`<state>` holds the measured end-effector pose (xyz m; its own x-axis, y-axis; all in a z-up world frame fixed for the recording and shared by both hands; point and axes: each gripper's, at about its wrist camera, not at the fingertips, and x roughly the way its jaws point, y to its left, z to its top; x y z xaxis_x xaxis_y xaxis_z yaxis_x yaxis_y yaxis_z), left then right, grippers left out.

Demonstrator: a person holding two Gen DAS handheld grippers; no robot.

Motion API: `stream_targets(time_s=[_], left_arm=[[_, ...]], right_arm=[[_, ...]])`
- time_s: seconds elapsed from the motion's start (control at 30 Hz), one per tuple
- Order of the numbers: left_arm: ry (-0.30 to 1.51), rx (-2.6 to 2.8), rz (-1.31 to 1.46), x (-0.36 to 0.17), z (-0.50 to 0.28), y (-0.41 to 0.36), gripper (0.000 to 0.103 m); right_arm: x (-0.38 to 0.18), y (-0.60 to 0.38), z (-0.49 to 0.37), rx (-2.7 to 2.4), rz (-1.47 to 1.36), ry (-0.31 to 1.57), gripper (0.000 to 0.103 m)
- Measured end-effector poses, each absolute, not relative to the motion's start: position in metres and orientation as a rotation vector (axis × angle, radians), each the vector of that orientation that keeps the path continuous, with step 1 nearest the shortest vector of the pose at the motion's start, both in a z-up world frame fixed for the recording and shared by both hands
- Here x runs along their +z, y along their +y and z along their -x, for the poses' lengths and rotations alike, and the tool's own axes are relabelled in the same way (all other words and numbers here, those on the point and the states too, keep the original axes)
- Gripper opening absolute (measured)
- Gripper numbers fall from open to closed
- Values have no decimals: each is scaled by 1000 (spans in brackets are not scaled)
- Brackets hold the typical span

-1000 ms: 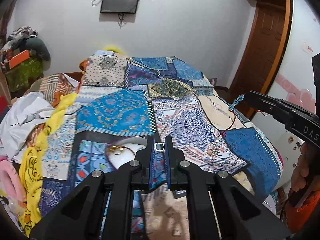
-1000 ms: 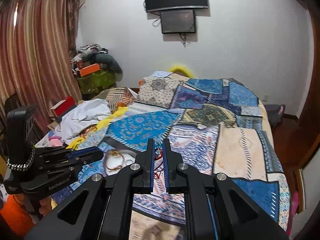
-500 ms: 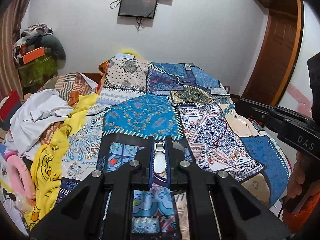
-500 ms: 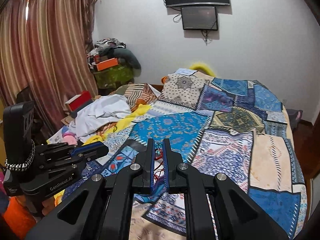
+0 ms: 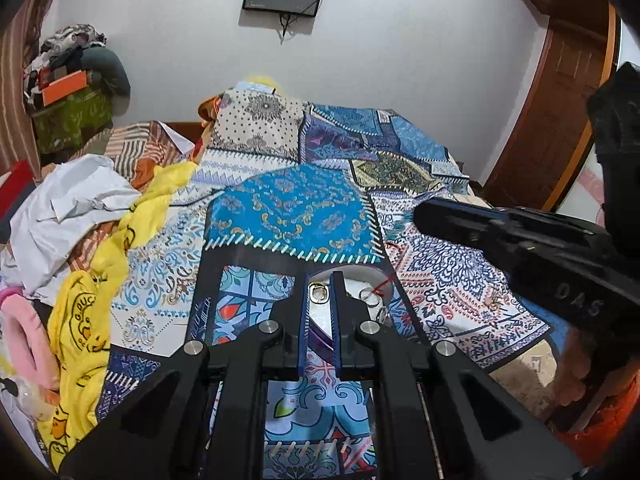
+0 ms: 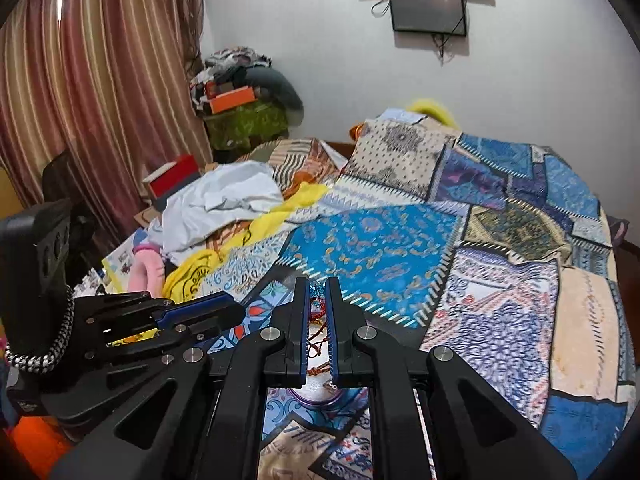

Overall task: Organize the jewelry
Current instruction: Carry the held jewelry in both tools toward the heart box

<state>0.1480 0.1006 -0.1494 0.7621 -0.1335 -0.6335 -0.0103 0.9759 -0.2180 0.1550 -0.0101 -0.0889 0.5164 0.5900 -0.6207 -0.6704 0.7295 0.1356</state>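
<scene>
My left gripper (image 5: 319, 285) is shut on a small squarish ring (image 5: 319, 293) and holds it just above a white dish (image 5: 352, 280) on the patchwork bedspread. The dish holds a few rings (image 5: 370, 296). My right gripper (image 6: 317, 286) is shut on a blue-beaded bracelet with a red cord (image 6: 316, 296); the cord hangs down between its fingers over the dish (image 6: 316, 394). In the left wrist view the right gripper (image 5: 416, 216) reaches in from the right, the red cord (image 5: 382, 284) trailing into the dish. In the right wrist view the left gripper (image 6: 236, 312) sits at the left.
The patchwork bedspread (image 5: 296, 216) covers the bed. A yellow garment (image 5: 92, 304), white cloth (image 5: 68, 216) and pink item (image 5: 24, 340) lie at the left. A small gold piece (image 5: 491, 301) lies on the spread at right. A wooden door (image 5: 556, 112) stands at the right.
Both grippers have moved down and forward towards the white dish. The bracelet's cord now hangs into the dish, and the ring in the left gripper is right over it.
</scene>
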Motion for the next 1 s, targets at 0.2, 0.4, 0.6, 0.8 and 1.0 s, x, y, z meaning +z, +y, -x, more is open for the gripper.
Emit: stream_targets(time_s=[0.2, 0.4, 0.6, 0.8, 1.0], left_arm=[[750, -86, 223, -170, -160, 99, 8], [779, -99, 233, -183, -169, 98, 8], [794, -106, 232, -188, -175, 95, 8], [799, -117, 218, -187, -180, 89, 8], [807, -135, 195, -185, -183, 78, 8]], right_arm=[[-118, 6, -173, 764, 135, 798, 7], [-133, 13, -177, 774, 163, 857, 7], [-138, 7, -185, 774, 125, 921, 7], [-127, -3, -181, 776, 104, 902, 23], [-109, -20, -173, 729, 124, 829, 29]])
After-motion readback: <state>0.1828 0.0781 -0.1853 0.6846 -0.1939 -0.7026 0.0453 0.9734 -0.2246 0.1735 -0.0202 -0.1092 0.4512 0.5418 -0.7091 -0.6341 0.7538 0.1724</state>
